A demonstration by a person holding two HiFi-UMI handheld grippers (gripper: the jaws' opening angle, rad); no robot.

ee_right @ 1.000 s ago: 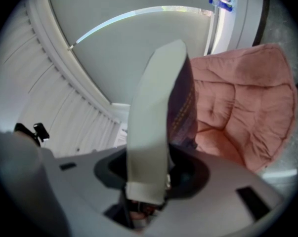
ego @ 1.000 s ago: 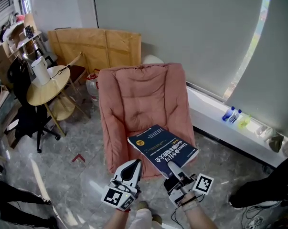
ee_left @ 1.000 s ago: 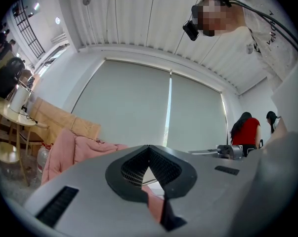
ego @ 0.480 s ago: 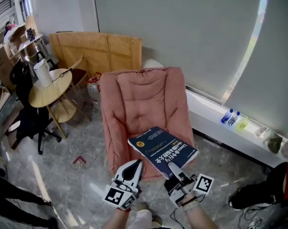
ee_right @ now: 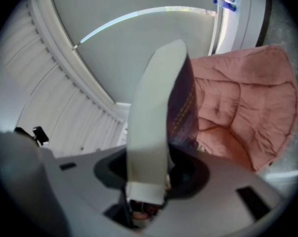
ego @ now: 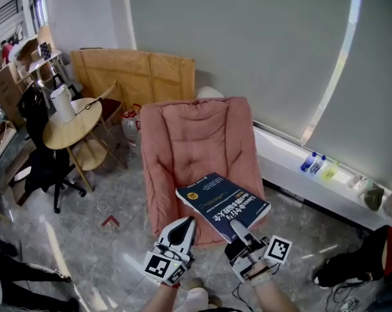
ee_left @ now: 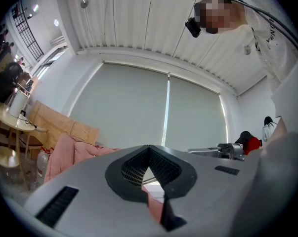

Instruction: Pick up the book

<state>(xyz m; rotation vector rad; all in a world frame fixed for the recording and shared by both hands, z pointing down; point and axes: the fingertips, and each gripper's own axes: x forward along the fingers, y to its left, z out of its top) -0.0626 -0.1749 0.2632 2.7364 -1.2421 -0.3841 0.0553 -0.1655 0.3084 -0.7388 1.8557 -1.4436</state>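
Observation:
A blue book (ego: 222,199) with white and yellow print hangs level over the front of the pink cushioned chair (ego: 196,142). My right gripper (ego: 238,231) is shut on its near corner. In the right gripper view the book's pale page edge (ee_right: 151,127) and dark cover (ee_right: 184,105) rise out of the right gripper (ee_right: 148,194), with the pink chair (ee_right: 242,107) behind. My left gripper (ego: 184,224) hovers beside the book's left edge without touching it, its jaws meeting at the tip. In the left gripper view the left gripper (ee_left: 149,149) holds nothing.
A round wooden table (ego: 72,132) with a white jug stands at the left, next to a dark office chair (ego: 43,168). Cardboard sheets (ego: 137,70) lean on the wall behind. A white window ledge (ego: 313,184) carries small bottles. A person's dark leg (ego: 352,268) is at the lower right.
The grippers and the book keep their places. Only the head view has drifted slightly, so the chair and table sit a little lower in the picture.

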